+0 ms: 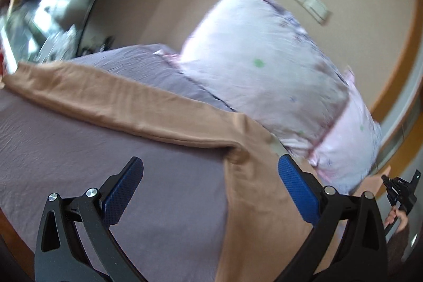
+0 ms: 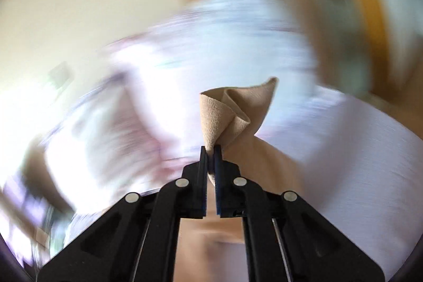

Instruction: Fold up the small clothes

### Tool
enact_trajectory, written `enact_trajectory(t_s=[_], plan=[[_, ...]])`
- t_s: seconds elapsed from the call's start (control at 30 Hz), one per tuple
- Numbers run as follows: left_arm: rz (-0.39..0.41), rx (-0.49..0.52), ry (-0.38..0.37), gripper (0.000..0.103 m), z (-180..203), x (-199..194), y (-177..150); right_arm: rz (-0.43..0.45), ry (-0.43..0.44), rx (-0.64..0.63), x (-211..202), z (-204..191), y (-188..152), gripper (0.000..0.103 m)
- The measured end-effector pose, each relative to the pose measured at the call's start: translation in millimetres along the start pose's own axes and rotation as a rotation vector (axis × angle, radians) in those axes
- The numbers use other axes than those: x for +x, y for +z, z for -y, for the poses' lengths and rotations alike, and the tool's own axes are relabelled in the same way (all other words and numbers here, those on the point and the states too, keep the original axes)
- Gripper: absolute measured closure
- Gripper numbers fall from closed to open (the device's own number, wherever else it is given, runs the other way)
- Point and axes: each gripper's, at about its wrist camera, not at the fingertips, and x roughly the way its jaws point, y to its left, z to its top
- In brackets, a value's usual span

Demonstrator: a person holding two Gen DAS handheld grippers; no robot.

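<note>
Left tool [image 1: 210,192] spread wide, holding nothing, right tool [image 2: 210,149] pinched closed on tan garment [image 2: 227,112]

My left wrist cam: low over mauve bedsheet [image 1: 79,149], facing floral pillow [image 1: 264,57] | right cam: close, blurred | shared: tan stretchy garment [image 1: 251,176] [image 2: 224,112], pillow [image 2: 224,44].

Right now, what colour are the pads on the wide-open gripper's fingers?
Blue with a dotted texture, on the left gripper, whose pads show best in the left wrist view.
</note>
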Motion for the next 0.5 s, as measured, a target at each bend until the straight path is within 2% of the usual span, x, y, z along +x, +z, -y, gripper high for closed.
enact_trajectory(t_s=[0.07,0.13,0.17,0.2,0.23,0.27,0.33,0.43,0.5], plan=[[0.002,-0.053,0.025,0.001,-11,-2,8,-0.099,0.158,-0.095,41,-72,-21,0.099],[0.001,-0.093,0.051,0.001,-19,-2,13,-0.213,0.238,-0.154,76,-118,-49,0.099],[-0.007,-0.117,0.066,0.001,-24,-2,15,-0.311,0.263,-0.202,100,-142,-70,0.096],[-0.021,-0.142,0.076,0.001,-29,-1,17,-0.472,0.293,-0.262,128,-167,-101,0.093],[-0.043,-0.178,0.085,0.001,-37,1,19,-0.585,0.310,-0.281,144,-181,-126,0.092],[-0.054,-0.204,0.090,0.001,-44,2,20,-0.647,0.319,-0.285,157,-189,-142,0.092],[-0.073,-0.260,0.094,0.001,-58,1,22,-0.657,0.296,-0.301,168,-200,-161,0.091],[-0.074,-0.306,0.111,0.001,-71,2,28,-0.667,0.285,-0.281,184,-207,-176,0.082],[-0.077,-0.335,0.125,0.001,-78,5,32,-0.765,0.230,-0.303,204,-201,-189,0.079]])
